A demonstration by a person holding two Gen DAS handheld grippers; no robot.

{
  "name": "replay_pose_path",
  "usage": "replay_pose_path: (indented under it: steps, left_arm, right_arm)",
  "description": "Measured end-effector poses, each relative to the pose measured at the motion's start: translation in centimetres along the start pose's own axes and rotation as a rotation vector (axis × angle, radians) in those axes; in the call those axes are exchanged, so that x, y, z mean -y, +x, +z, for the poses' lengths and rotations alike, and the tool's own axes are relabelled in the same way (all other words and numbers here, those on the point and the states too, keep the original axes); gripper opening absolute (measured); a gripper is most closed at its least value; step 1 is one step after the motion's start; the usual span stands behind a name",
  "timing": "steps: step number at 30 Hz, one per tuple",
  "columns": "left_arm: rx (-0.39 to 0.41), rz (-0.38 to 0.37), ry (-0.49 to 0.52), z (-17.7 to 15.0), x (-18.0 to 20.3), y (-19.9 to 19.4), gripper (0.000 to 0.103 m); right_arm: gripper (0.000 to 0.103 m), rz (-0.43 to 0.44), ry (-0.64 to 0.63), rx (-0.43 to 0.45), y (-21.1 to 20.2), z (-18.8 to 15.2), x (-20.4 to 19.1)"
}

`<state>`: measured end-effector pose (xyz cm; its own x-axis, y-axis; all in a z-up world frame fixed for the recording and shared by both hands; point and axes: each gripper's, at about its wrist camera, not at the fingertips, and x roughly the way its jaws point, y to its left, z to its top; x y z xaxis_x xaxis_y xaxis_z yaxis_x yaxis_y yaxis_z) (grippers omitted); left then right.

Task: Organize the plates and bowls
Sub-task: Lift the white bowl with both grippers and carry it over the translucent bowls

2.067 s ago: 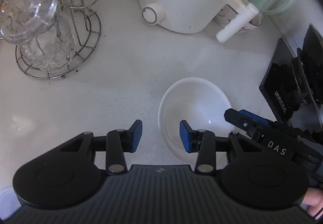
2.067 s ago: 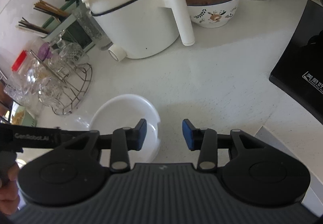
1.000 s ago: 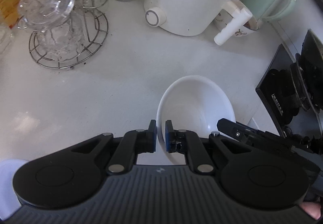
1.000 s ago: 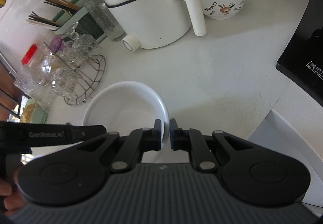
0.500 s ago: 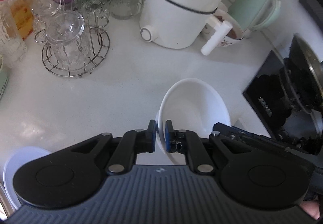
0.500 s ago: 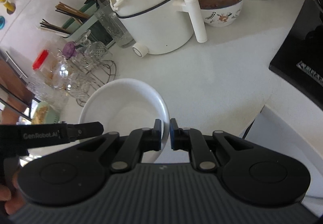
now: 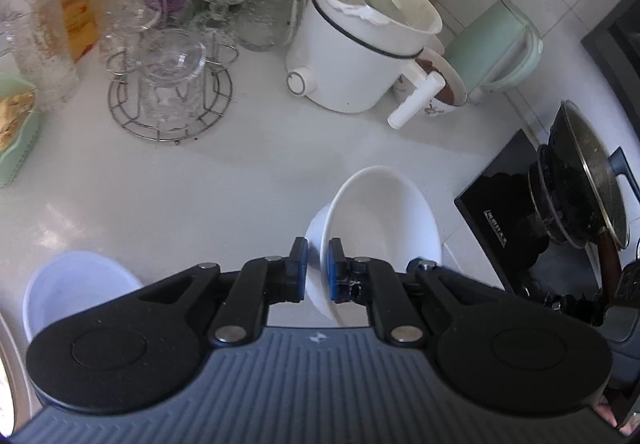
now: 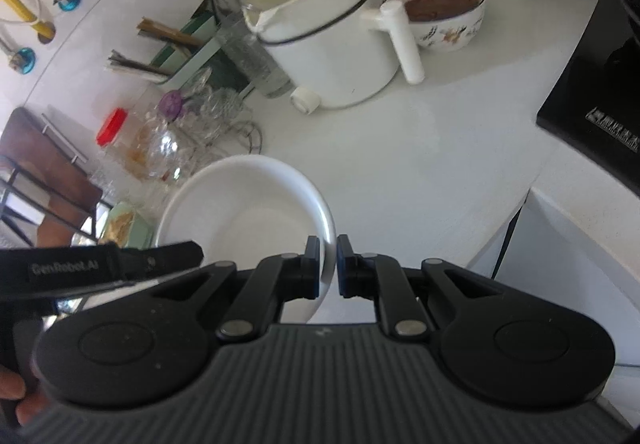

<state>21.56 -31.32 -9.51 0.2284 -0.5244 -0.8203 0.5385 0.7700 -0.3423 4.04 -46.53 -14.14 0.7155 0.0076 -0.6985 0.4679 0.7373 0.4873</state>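
A plain white bowl (image 7: 384,216) hangs above the white counter (image 7: 200,180), held from both sides. My left gripper (image 7: 317,268) is shut on its near-left rim. My right gripper (image 8: 328,264) is shut on the right rim of the same white bowl (image 8: 248,216). In the right wrist view the left gripper's black body reaches in at the lower left. A second pale bowl (image 7: 76,284) rests on the counter at the lower left of the left wrist view.
A white electric pot (image 7: 360,52) with a side handle stands at the back, next to a flowered bowl (image 8: 448,16) of brown food and a green kettle (image 7: 496,44). A wire rack of glasses (image 7: 172,84) is at the left. A black stove (image 7: 520,204) with a pan is at the right.
Both grippers have risen with the white bowl between them, so the counter and its objects look smaller and farther. More of the glass rack, a red-lidded jar and the pale bowl have come into sight.
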Motion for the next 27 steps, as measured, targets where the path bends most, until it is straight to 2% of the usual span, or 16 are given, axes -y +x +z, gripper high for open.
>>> replay_pose_path:
  steps: [11, 15, 27]
  left_arm:
    - [0.053, -0.01, -0.09, -0.9, -3.5, -3.6, 0.011]
    - [0.089, 0.008, -0.103, -0.9, -4.5, -5.0, 0.011]
    - [0.146, 0.05, -0.224, -2.6, -9.7, -7.9, 0.012]
  right_arm:
    - [0.013, 0.059, -0.083, -0.032, -0.4, -0.1, -3.4]
    - [0.013, 0.078, -0.116, -0.044, 0.0, -0.1, -4.9]
    - [0.013, 0.142, -0.182, -0.107, 2.7, -1.0, -9.1]
